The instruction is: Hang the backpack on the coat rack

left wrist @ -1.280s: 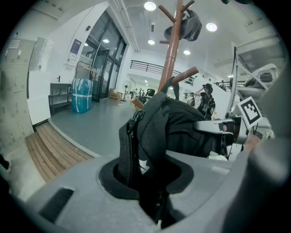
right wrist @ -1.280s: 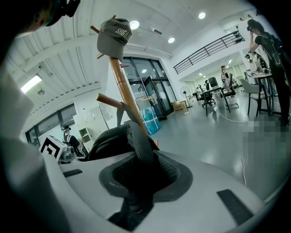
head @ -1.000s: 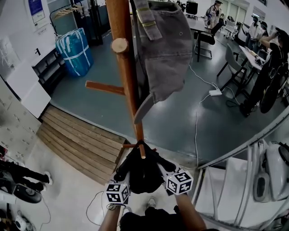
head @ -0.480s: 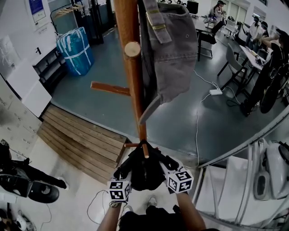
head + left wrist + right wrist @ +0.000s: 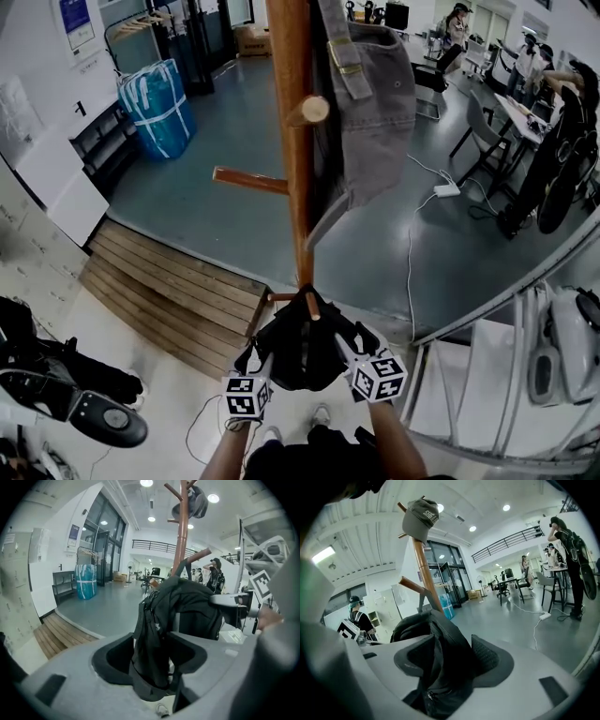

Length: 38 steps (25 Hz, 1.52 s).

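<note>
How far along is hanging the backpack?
Done: the black backpack appears to hang on a low peg of the coat rack. In hand: left gripper and right gripper have just been opening, fabric loose between their fingers. Left: pull both clear.

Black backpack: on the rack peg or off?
On. Black fabric backpack hangs by its top loop over the wooden coat rack's low peg.

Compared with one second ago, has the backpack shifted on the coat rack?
No. The backpack still hangs from the same low peg on the coat rack.
</note>
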Each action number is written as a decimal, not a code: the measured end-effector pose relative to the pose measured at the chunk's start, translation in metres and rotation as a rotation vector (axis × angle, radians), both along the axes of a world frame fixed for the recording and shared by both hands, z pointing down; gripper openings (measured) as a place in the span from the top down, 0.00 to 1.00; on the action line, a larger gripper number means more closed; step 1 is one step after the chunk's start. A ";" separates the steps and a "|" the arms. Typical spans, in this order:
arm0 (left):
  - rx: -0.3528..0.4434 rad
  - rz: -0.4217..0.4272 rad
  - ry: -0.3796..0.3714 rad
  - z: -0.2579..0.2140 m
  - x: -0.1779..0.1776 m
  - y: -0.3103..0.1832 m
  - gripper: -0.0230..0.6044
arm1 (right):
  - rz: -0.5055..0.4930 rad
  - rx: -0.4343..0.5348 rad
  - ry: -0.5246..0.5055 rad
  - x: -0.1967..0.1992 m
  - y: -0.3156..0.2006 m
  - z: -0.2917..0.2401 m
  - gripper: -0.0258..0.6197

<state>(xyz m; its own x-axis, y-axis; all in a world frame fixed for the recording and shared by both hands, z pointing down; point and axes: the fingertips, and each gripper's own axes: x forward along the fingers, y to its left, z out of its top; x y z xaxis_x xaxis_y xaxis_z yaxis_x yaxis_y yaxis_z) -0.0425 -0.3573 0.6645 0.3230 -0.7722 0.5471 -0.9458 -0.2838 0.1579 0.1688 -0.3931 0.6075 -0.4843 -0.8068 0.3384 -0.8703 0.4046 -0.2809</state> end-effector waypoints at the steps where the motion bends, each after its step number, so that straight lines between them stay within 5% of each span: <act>1: 0.001 0.000 0.002 -0.002 -0.004 0.002 0.60 | 0.005 0.005 0.001 -0.001 0.002 -0.003 0.63; 20: 0.138 0.086 0.143 -0.061 -0.034 0.059 0.64 | 0.169 -0.022 -0.001 -0.023 0.094 -0.020 0.64; 29: 0.232 0.155 0.186 -0.094 -0.057 0.111 0.93 | 0.291 -0.025 0.008 -0.060 0.165 -0.024 0.85; 38: 0.288 0.319 0.212 -0.118 -0.076 0.167 0.93 | 0.399 -0.026 -0.015 -0.101 0.248 -0.032 0.93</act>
<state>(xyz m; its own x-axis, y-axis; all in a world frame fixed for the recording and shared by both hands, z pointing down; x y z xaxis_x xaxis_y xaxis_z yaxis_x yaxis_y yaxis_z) -0.1180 -0.1906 0.5463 0.6503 -0.7266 0.2218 -0.7595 -0.6155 0.2103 0.0679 -0.1455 0.5759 -0.1394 -0.9237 0.3569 -0.9533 0.0277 -0.3006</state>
